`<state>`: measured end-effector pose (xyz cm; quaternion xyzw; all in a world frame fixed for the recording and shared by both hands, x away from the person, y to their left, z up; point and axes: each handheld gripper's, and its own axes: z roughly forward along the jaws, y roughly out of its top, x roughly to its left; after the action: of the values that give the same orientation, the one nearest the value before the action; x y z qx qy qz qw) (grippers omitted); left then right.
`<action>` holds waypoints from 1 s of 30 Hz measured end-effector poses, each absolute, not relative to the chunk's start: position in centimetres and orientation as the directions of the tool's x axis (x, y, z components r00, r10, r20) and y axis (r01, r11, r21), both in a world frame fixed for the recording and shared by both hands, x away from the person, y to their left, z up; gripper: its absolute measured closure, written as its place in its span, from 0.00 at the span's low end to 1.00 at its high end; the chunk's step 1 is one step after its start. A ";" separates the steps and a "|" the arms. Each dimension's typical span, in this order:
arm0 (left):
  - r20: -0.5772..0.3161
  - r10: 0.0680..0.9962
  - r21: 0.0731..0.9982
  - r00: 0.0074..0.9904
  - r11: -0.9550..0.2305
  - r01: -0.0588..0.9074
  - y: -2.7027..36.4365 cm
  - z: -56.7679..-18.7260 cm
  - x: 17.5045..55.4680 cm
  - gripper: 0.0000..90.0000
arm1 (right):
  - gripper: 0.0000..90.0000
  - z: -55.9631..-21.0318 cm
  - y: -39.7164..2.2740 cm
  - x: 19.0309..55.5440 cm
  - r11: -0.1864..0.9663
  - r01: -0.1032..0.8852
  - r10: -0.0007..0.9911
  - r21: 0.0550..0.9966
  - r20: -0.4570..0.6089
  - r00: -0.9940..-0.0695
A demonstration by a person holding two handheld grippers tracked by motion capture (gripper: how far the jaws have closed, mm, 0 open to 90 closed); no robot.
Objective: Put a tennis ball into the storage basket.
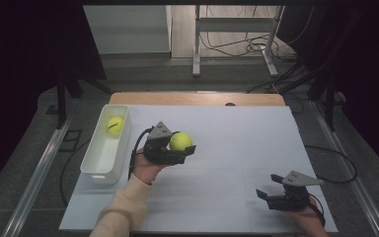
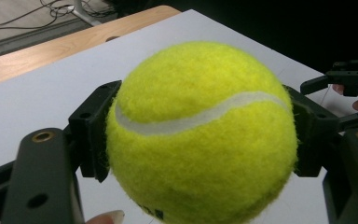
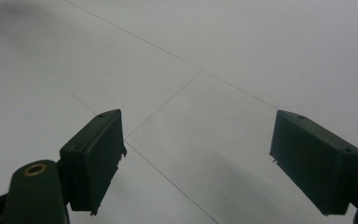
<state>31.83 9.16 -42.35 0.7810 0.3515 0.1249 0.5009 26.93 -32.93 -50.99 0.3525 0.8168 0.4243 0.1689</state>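
Your left tongs [image 1: 183,148] are clamped on a yellow tennis ball [image 1: 181,141], holding it above the white counter [image 1: 237,133], just right of the white tub [image 1: 104,148] where a second ball [image 1: 115,124] lies. Your right tongs [image 1: 269,186] rest near the counter's right front corner, jaws wide apart with nothing between them.

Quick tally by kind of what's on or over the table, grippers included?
Tennis balls: 2, one in the bin, one clamped in the left gripper
White bin: 1
Grippers: 2, left gripper shut on its ball, right gripper open over the table
Total: 5
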 end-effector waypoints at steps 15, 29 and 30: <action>-0.149 0.675 0.868 0.723 -0.261 0.423 9.0 -42.4 31.8 0.28 | 0.20 -51.0 -32.9 26.9 0.399 0.433 0.714 0.808 0.023 -0.700; -0.141 0.673 0.861 0.726 -0.280 0.426 8.6 -42.8 31.7 0.28 | 0.20 -51.0 -32.8 26.9 0.403 0.433 0.713 0.806 0.020 -0.701; -0.138 0.672 0.859 0.728 -0.285 0.426 8.5 -42.9 31.7 0.28 | 0.20 -51.0 -32.8 26.9 0.403 0.432 0.712 0.807 0.020 -0.702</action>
<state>31.66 8.54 -42.88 0.7917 0.3465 0.1262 0.4871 26.88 -32.85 -51.01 0.3484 0.8210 0.4206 0.1664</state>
